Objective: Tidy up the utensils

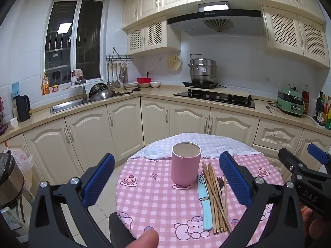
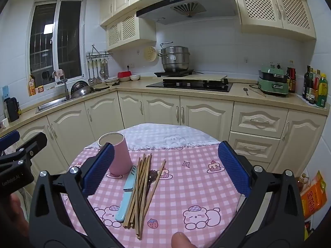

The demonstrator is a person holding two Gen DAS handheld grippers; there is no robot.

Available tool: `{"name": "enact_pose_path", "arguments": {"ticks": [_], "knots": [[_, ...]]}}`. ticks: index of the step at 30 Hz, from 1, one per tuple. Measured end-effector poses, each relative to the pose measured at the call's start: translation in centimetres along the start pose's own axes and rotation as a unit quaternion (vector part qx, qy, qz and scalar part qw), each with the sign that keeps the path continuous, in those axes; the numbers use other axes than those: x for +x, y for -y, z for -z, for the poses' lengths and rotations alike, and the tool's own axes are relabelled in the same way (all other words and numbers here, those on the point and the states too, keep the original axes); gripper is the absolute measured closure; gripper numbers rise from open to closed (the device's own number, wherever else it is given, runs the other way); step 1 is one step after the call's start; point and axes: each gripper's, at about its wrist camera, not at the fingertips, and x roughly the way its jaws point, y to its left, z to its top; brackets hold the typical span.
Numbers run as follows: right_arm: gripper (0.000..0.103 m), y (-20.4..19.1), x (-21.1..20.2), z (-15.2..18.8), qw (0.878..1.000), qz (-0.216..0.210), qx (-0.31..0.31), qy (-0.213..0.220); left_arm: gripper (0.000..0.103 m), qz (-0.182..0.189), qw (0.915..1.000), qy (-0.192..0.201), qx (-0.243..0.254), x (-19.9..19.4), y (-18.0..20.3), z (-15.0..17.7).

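A pink cup [image 1: 186, 165] stands upright and empty on the round table with a pink checked cloth [image 1: 157, 204]. Right of it lie a light-blue knife [image 1: 203, 202], a bundle of wooden chopsticks [image 1: 216, 196] and a dark spoon [image 1: 220, 183], partly hidden under the chopsticks. My left gripper [image 1: 167, 179] is open and empty above the table's near side, with the cup between its fingers in view. My right gripper [image 2: 165, 169] is open and empty above the cup [image 2: 119, 155], knife [image 2: 128, 190], chopsticks [image 2: 142, 192] and spoon [image 2: 152, 175]. The right gripper also shows in the left wrist view [image 1: 304, 165].
Cream kitchen cabinets [image 1: 124, 128] ring the table behind. The counter holds a sink [image 1: 68, 104], a black hob [image 1: 215, 97] with a steel pot [image 1: 202, 70], a green cooker [image 1: 289, 103] and bottles [image 2: 315, 86]. A bin with a bag [image 1: 18, 165] stands left.
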Motion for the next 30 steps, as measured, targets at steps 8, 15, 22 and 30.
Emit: {"name": "enact_pose_path", "arguments": {"ticks": [8, 15, 22, 30], "knots": [[0.005, -0.1, 0.0, 0.0, 1.000, -0.001, 0.000, 0.001, 0.004, -0.005, 0.9996, -0.010, -0.026, 0.2, -0.9, -0.1], [0.005, 0.2, 0.3, -0.2, 1.000, -0.003, 0.001, -0.003, 0.004, -0.007, 0.9994, 0.003, -0.034, 0.2, -1.4, -0.1], [0.005, -0.1, 0.3, -0.2, 1.000, -0.004, 0.000, -0.007, 0.004, -0.002, 0.9995, 0.009, -0.030, -0.3, -1.5, -0.1], [0.005, -0.2, 0.5, 0.0, 1.000, -0.007, 0.000, -0.010, 0.004, -0.002, 0.9995, 0.012, -0.028, -0.3, -1.4, 0.1]]}}
